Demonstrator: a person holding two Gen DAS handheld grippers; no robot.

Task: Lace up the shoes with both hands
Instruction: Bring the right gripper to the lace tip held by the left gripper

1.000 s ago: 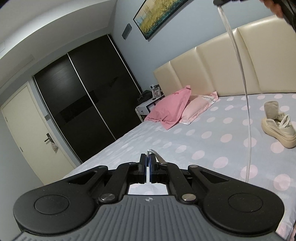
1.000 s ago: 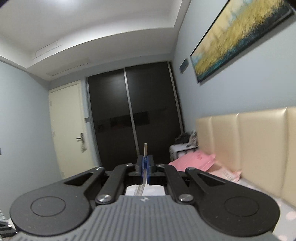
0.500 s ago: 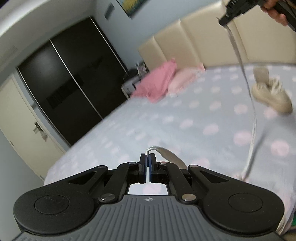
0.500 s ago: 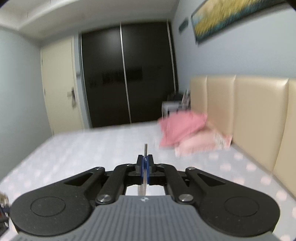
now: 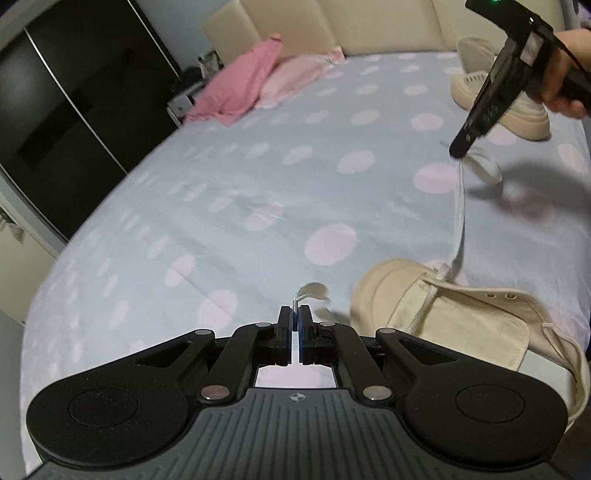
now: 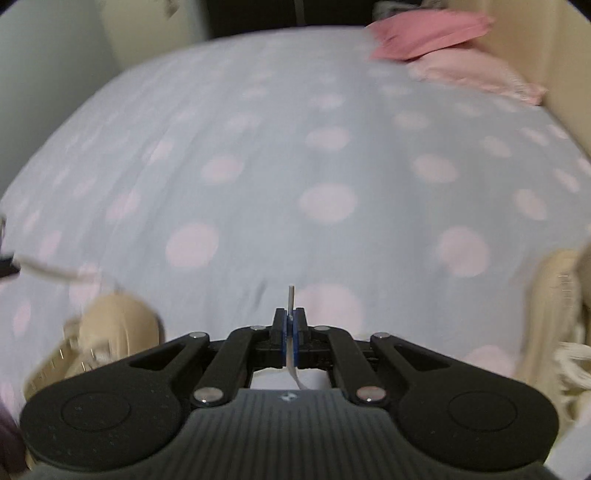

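Near shoe [image 5: 454,317] on the spotted bedspread [image 5: 258,177], on its side, long axis across the view, toe toward the left gripper [image 5: 294,321]. Just right of that gripper, nearly touching. Left jaws pinched closed on one lace end [image 5: 308,291]. Right gripper [image 6: 291,325] clamped on the other lace end [image 6: 291,295], lace [image 5: 459,218] stretched up from the eyelets. Second shoe [image 5: 495,99] well beyond, near the headboard [image 5: 332,22].

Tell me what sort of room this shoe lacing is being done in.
Most likely a bedroom: a bed with a polka-dot sheet, a padded cream headboard, pink pillows and a dark sliding wardrobe beside it.
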